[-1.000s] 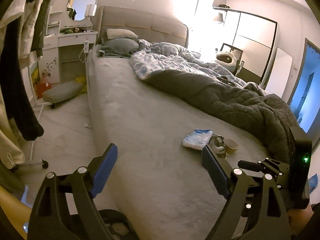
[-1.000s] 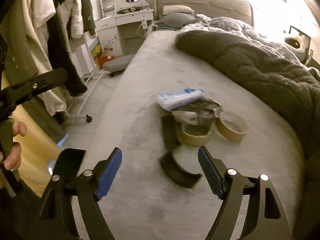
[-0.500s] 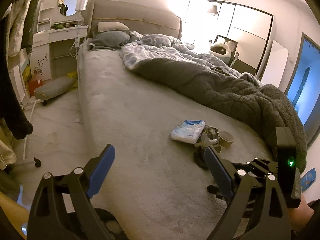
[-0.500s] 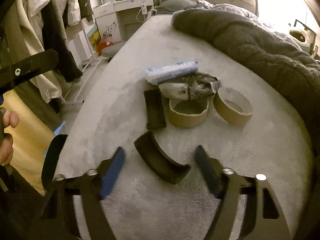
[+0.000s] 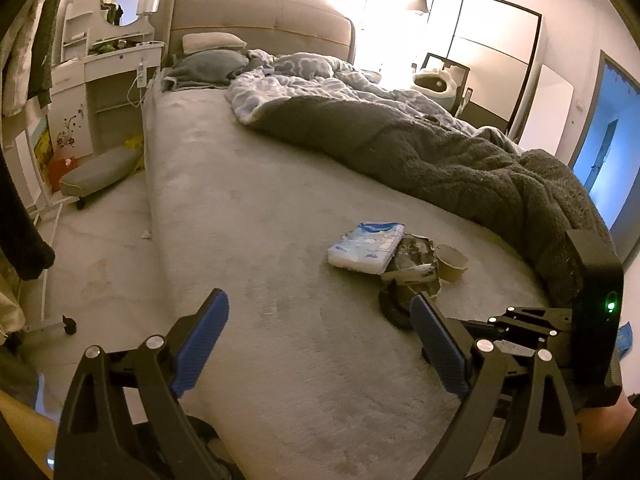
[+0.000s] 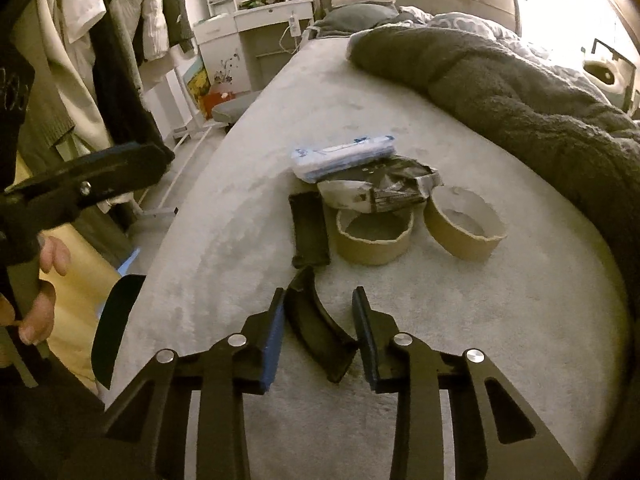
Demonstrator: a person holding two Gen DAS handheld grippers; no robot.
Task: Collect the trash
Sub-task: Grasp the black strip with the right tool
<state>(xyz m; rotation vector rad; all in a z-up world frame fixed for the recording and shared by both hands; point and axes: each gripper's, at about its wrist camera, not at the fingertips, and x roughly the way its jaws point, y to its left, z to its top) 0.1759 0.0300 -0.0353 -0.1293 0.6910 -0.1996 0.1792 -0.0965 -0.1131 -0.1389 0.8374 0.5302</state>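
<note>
Since a second ago the right gripper (image 6: 318, 334) has come down over the curved black strip (image 6: 316, 330) and its jaws have just been closing: then they stood wide with the strip ahead of them, now the strip sits between them. The left pad touches its upper end; whether the right pad presses on it cannot be told. The left gripper (image 5: 318, 344) has crept nearer the trash pile, its jaws have just been opening wider, and nothing lies between them.

The strip lies on the bed (image 6: 460, 360) at its near end, its long axis running from upper left to lower right in the right wrist view, bowed toward the lower left. Just beyond it lie a flat black piece (image 6: 309, 229), two cardboard rings (image 6: 374, 242), a torn wrapper (image 6: 392, 188) and a blue-white pack (image 6: 344, 156), bunched together.
</note>
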